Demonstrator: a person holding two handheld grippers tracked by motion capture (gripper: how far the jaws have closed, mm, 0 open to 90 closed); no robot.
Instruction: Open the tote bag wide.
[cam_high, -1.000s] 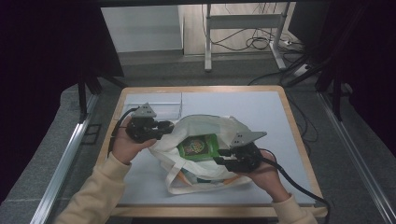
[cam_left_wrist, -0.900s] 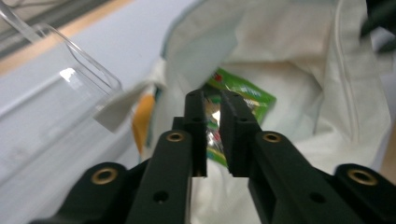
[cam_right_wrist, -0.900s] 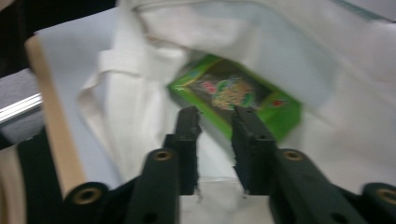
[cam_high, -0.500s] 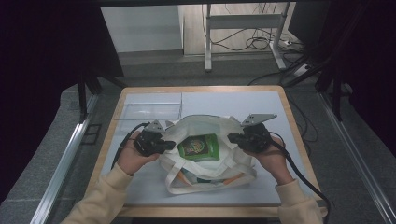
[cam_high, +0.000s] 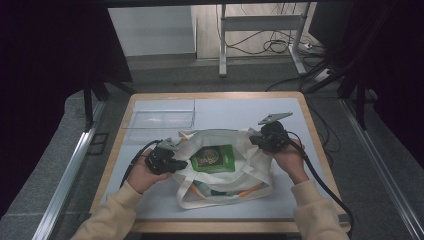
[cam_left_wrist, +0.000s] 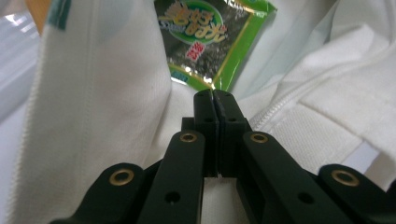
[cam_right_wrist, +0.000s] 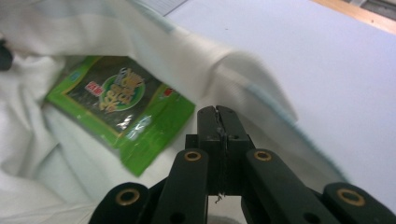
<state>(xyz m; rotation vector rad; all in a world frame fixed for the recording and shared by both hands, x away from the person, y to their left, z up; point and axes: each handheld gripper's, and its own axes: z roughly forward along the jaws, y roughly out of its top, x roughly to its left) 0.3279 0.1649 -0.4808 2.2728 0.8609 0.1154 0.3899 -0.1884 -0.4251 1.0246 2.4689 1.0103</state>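
1. White cloth tote bag (cam_high: 225, 170) lies mid-table toward the near edge, its mouth stretched between two grippers.
2. Left gripper (cam_left_wrist: 215, 100) has its jaws pressed together beside the bag's zip seam; whether cloth is pinched I cannot tell.
3. Right gripper (cam_right_wrist: 218, 116) likewise has its jaws together at the opposite rim.
4. Judging by the spread, both pull outward to expose the green foil snack packet (cam_high: 213, 158) inside.
5. Clear plastic tray (cam_high: 160, 119) sits near the table's (cam_high: 300, 200) far left corner.
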